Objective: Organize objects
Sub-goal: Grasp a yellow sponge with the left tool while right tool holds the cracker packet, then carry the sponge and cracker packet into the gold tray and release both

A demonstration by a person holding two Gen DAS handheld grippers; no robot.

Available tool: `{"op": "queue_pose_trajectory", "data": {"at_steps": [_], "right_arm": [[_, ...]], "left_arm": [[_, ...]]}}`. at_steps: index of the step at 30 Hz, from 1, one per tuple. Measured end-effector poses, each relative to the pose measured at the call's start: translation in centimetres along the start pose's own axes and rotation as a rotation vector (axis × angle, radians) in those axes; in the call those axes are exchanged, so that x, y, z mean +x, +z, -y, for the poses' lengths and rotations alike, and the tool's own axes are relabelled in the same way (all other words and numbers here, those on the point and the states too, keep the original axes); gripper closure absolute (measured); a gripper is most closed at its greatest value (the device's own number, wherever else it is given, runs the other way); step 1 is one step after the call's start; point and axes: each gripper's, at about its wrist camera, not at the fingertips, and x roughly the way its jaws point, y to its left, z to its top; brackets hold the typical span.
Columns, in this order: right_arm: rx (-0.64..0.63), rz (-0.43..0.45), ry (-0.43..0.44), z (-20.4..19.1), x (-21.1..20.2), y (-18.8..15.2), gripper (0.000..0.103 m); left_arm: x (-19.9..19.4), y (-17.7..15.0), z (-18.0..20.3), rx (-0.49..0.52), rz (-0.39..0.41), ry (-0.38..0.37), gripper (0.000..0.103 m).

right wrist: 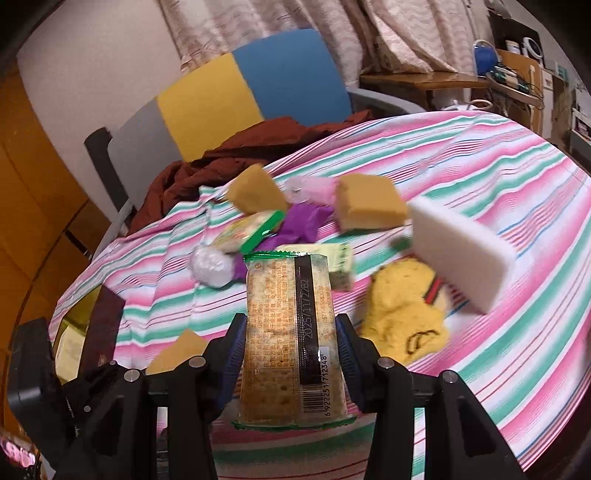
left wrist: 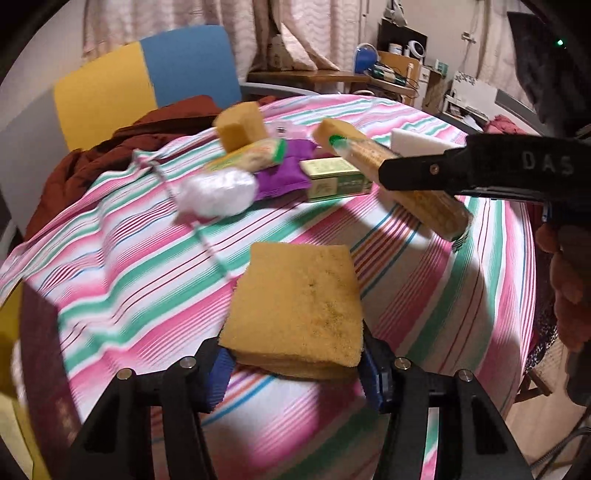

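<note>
Currently mid-carry: left gripper (left wrist: 295,363) clamps a tan sponge (left wrist: 299,306), lower centre; right gripper (right wrist: 291,354) clamps a cracker pack (right wrist: 291,339) over the striped desk (right wrist: 517,332). Next: pick each item's group in the upper-centre clutter, lower, release.

A chair (right wrist: 236,92) with grey, yellow and blue back panels stands behind the far edge of a surface draped in a pink, green and white striped cloth (left wrist: 122,258); a rust-brown garment (right wrist: 236,155) lies heaped on its seat, patterned curtains (left wrist: 177,22) hang behind, and cluttered wooden shelves (left wrist: 399,70) fill the far right corner
</note>
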Motion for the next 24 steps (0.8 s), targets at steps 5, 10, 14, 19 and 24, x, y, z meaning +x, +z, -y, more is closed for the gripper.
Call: {"op": "queue_pose_trajectory", "data": {"at_steps": [5,10,14,19,24], "right_arm": [[-0.055,-0.019,0.036,-3.5,0.6,-0.4,0.056],[-0.112,-0.038,0.075,-7.0,1.4,-0.7,0.056],[-0.158,-0.051,0.119,-10.2,1.8,-1.0,0.056],[-0.218,-0.079,0.203,-14.9,2.3,-1.4,0.056],[-0.321,-0.126,0.293,-21.2,3.2,-2.5,0.056]], "left_arm": [[-2.9,-1.5,-2.7,-0.088,0.045,0.038,0.045],[-5.9,-3.0,-5.9,-0.187,0.087,0.078,0.044],[-8.2,-4.3,-8.4,-0.24,0.115,0.134,0.045],[-11.4,-6.8,-12.4,-0.353,0.143,0.197,0.044],[-14.0,-10.3,-16.9,-0.486,0.138,0.28,0.044]]}}
